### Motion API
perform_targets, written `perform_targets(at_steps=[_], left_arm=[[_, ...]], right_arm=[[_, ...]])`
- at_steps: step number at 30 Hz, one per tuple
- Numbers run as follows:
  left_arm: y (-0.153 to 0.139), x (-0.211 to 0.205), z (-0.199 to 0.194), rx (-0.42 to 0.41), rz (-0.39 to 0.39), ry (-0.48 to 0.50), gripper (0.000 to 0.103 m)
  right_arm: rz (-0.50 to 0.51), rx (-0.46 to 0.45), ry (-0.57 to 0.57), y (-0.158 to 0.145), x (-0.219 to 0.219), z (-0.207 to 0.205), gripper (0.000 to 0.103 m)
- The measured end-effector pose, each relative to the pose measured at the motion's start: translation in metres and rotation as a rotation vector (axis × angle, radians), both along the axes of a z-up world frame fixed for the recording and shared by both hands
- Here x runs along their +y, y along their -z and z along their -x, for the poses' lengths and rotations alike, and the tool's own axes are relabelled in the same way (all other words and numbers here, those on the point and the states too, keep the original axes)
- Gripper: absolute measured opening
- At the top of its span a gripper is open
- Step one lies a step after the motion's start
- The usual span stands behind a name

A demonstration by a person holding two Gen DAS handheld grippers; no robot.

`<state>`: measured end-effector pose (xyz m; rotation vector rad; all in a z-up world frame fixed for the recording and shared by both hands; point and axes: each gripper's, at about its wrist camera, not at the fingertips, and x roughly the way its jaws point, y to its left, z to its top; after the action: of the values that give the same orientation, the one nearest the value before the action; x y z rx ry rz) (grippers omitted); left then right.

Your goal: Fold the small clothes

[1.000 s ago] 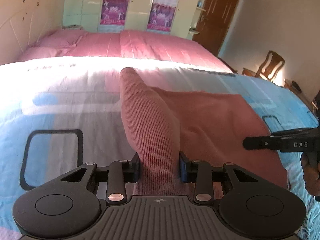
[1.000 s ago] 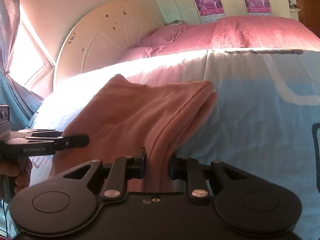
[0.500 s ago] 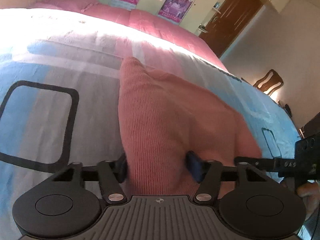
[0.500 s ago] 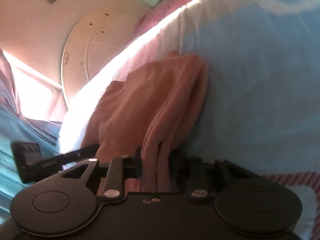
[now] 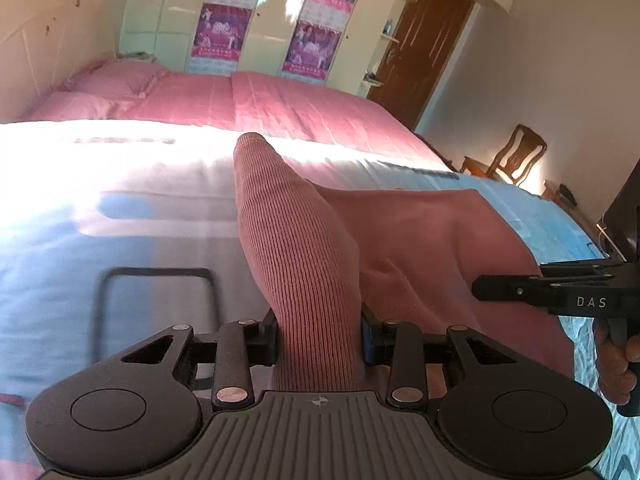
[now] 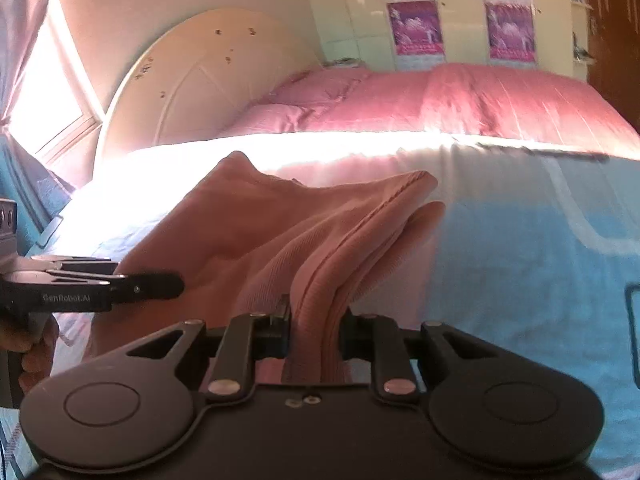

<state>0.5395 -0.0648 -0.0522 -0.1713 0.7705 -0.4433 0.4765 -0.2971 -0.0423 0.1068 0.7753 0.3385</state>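
Both tools [image 5: 319,338] clamped on garment [image 5: 304,248]

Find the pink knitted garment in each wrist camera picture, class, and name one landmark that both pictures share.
Left wrist view: the pink knitted garment rises up the centre from the left gripper, spreading right toward the right gripper.
Right wrist view: the garment fills centre-left, pinched in the right gripper.
Shared landmark: the purple posters on the wardrobe.

pink ribbed knit garment [image 5: 304,256] [image 6: 280,232] lies folded and bunched on the bed, near edges raised
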Motion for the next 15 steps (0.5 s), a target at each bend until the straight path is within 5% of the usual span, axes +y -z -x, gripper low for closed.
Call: perform_targets(at_steps=[15], left_arm=[[0.002, 0.172, 0.017, -0.011, -0.042, -0.095, 0.036]], right_arm=[[-0.018, -0.012, -0.083, -0.001, 0.159, -0.016, 0.02]])
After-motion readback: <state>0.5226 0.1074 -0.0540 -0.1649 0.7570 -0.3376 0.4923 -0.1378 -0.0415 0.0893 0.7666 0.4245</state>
